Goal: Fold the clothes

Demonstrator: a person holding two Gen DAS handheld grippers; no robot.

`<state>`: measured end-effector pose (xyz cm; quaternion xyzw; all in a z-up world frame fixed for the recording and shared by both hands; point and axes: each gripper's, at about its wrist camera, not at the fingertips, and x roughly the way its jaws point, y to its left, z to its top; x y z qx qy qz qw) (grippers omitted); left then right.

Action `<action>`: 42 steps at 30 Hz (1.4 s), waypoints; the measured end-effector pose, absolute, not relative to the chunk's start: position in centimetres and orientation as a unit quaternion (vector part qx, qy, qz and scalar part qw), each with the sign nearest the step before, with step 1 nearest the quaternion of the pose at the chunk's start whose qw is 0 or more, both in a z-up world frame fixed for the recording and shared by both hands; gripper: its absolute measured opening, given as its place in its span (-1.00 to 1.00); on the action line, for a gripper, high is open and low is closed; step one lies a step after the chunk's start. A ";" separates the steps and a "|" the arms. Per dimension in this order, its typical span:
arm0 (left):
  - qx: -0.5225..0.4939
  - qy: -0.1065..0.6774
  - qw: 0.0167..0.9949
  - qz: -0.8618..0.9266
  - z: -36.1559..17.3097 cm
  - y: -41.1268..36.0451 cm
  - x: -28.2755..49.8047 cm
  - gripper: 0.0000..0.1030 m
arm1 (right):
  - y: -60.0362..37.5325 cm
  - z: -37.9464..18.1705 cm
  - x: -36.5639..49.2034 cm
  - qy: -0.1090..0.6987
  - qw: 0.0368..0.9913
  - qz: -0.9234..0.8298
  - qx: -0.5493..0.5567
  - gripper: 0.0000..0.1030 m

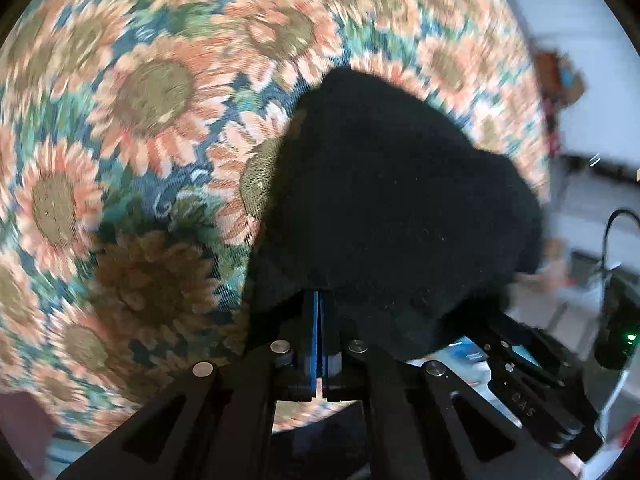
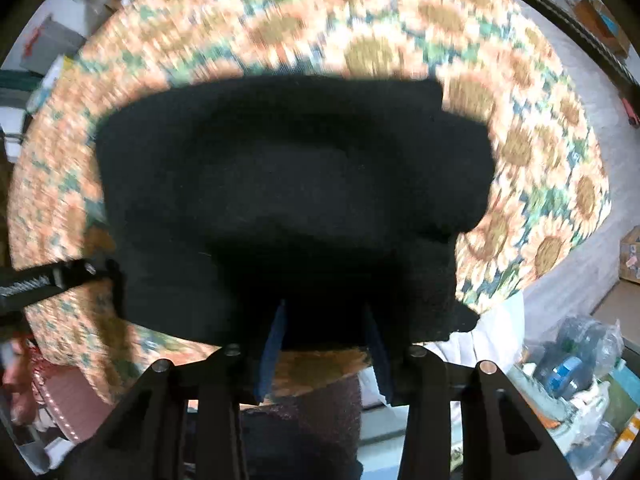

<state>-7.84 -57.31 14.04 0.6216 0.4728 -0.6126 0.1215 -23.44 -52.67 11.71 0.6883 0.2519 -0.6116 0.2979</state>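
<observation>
A black garment (image 1: 384, 208) hangs bunched over a round table with a sunflower-print cloth (image 1: 132, 140). My left gripper (image 1: 320, 300) is shut on an edge of the garment; its blue pads are pressed together under the fabric. In the right wrist view the same black garment (image 2: 288, 208) spreads wide across the cloth (image 2: 360, 20). My right gripper (image 2: 324, 312) has its jaws apart, with the garment's near edge lying over the fingertips; I cannot tell whether it grips the cloth. The left gripper (image 2: 80, 276) enters at the left and holds the garment's left edge.
The table's edge curves along the right in the left wrist view, with the right gripper's body (image 1: 532, 380) beyond it. A white wall (image 2: 624, 200), plastic bottles (image 2: 576, 356) and clutter lie off the table's right side. Both views are motion-blurred.
</observation>
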 end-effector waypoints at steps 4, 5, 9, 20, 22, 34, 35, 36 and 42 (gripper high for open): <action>0.574 0.521 0.151 -0.614 15.4 -59.9 -4.3 -0.98 | -55.4 15.0 -22.9 0.223 0.357 -0.625 0.658 -0.16; 0.566 0.528 0.160 -0.613 15.7 -60.4 -3.7 -0.98 | -56.3 15.5 -22.6 0.224 0.372 -0.623 0.651 -0.16; 0.567 0.531 0.124 -0.617 15.5 -59.8 -4.0 -0.98 | -59.7 16.8 -21.0 0.237 0.428 -0.607 0.627 -0.16; 0.602 0.527 0.103 -0.591 13.0 -56.3 -7.5 -0.98 | -64.9 13.1 -21.4 0.257 0.415 -0.584 0.648 -0.25; 0.605 0.514 0.094 -0.600 14.4 -56.5 -8.4 -0.98 | -63.9 14.6 -22.0 0.233 0.427 -0.589 0.645 -0.25; 0.664 0.429 0.098 -0.605 12.1 -52.6 -14.6 -0.98 | -59.8 10.7 -27.0 0.235 0.346 -0.630 0.654 -0.15; 0.662 0.431 0.099 -0.605 12.2 -52.6 -14.6 -0.98 | -59.6 10.2 -27.4 0.221 0.349 -0.631 0.656 -0.15; 0.665 0.430 0.097 -0.603 12.7 -52.8 -14.7 -0.98 | -59.4 10.5 -27.6 0.212 0.354 -0.631 0.657 -0.16; 0.636 0.385 0.052 -0.666 17.8 -51.1 -17.5 -0.98 | -54.2 15.8 -30.0 0.138 0.345 -0.673 0.640 -0.16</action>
